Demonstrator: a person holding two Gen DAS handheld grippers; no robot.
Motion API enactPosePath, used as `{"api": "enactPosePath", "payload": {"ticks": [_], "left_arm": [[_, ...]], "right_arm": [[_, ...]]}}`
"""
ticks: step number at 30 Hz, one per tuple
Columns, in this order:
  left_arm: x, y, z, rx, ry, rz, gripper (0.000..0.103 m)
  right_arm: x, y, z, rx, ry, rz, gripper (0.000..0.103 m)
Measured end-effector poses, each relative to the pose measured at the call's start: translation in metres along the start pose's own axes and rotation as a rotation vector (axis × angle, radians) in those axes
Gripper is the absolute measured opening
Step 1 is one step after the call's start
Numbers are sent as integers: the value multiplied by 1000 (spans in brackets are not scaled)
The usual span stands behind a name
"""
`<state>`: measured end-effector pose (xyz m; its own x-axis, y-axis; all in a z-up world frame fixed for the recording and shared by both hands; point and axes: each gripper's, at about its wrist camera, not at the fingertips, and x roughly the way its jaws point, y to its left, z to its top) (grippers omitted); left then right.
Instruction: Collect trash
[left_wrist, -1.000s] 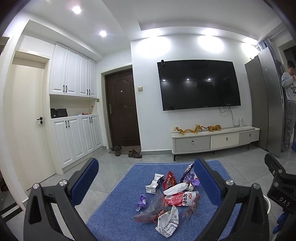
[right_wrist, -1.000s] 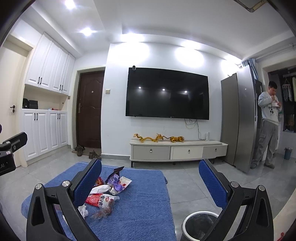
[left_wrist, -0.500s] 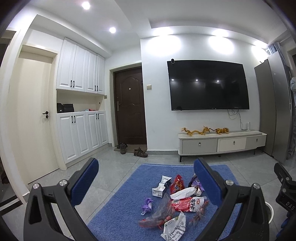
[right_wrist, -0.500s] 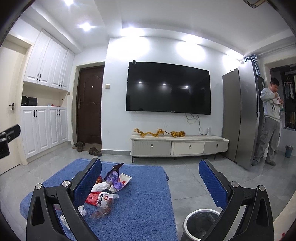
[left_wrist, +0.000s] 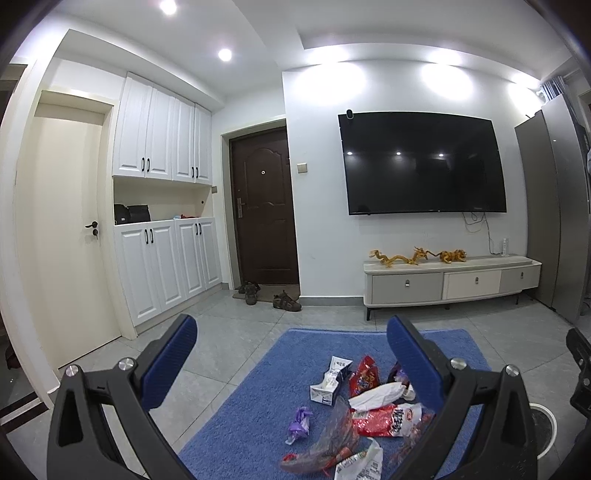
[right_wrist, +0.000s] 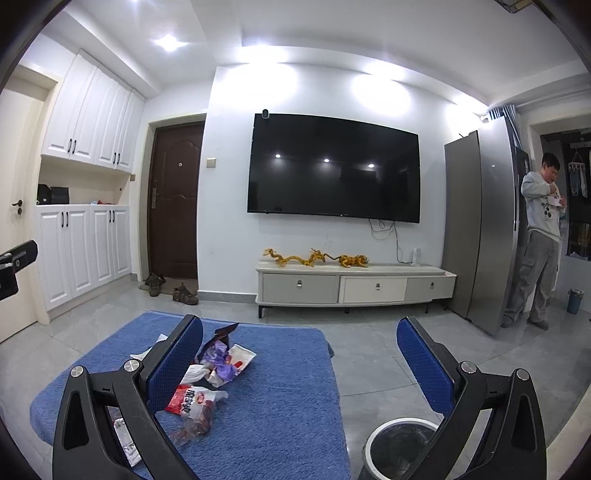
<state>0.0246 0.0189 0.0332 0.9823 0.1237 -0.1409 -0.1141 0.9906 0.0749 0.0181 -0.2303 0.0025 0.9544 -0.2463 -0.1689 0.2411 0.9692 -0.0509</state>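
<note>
Left wrist view: blue rug (left_wrist: 251, 413) on tiled floor, carrying scattered trash wrappers (left_wrist: 384, 419); left gripper (left_wrist: 291, 352) spread wide, holding nothing. Right wrist view: bin (right_wrist: 397, 446) beside the rug; right gripper (right_wrist: 300, 349) spread wide, touching nothing.

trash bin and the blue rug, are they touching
Apart. The right wrist view shows a strip of grey floor between the trash bin and the edge of the blue rug.
</note>
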Motion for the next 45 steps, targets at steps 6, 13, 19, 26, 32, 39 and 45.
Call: {"api": "enactPosePath", "payload": {"ticks": [6, 13, 19, 26, 32, 39, 45], "left_arm": [[18, -2, 1, -1, 12, 2, 103], [41, -4, -3, 19, 55, -9, 103], [58, -7, -8, 24, 93, -26, 103], [79, -12, -15, 28, 134, -37, 103], [95, -10, -19, 15, 148, -42, 103], [117, 5, -37, 16, 183, -73, 103], [123, 8, -84, 54, 318, -270, 103]], "right_arm": [[14, -7, 1, 28, 26, -7, 103], [30, -5, 1, 38, 49, 9, 103], [43, 0, -1, 30, 67, 22, 103], [58, 2, -3, 25, 76, 32, 103], [73, 0, -3, 27, 106, 22, 103], [107, 8, -17, 16, 226, 85, 103], [139, 29, -46, 7, 367, 252, 103]]}}
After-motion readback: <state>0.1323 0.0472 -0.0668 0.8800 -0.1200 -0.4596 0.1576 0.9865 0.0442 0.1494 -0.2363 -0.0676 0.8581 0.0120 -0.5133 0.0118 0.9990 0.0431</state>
